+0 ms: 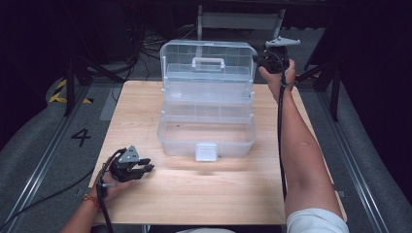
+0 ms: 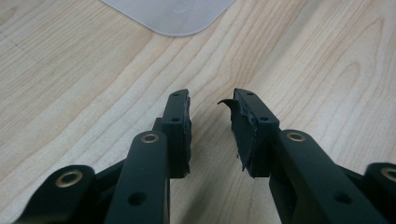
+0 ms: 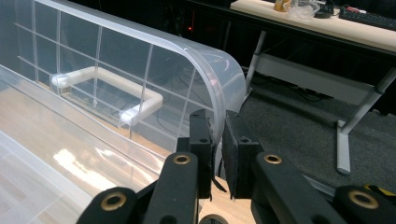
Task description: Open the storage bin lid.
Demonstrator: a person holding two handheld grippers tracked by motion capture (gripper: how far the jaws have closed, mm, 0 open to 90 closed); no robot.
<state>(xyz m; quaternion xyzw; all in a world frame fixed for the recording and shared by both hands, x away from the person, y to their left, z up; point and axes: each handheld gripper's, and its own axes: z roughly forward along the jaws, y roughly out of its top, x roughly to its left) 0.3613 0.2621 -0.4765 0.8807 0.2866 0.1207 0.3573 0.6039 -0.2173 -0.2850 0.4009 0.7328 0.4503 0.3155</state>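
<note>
Over on the left, the left gripper (image 1: 145, 169) is parked low over the wooden table (image 1: 218, 194), near its front-left corner, jaws partly apart with nothing between them, just bare wood grain seen below. Mid-table, the clear plastic toolbox (image 1: 206, 138) is sat open, long axis running left to right, its latch (image 1: 206, 151) faced toward the person and its lid (image 1: 209, 65) stood upright at the back, handle outward. At the right, the lid's edge (image 3: 229, 88) is pinched by the right gripper (image 3: 218, 140).

lab; floor cables (image 1: 145, 41); desks (image 3: 327, 23)
</note>
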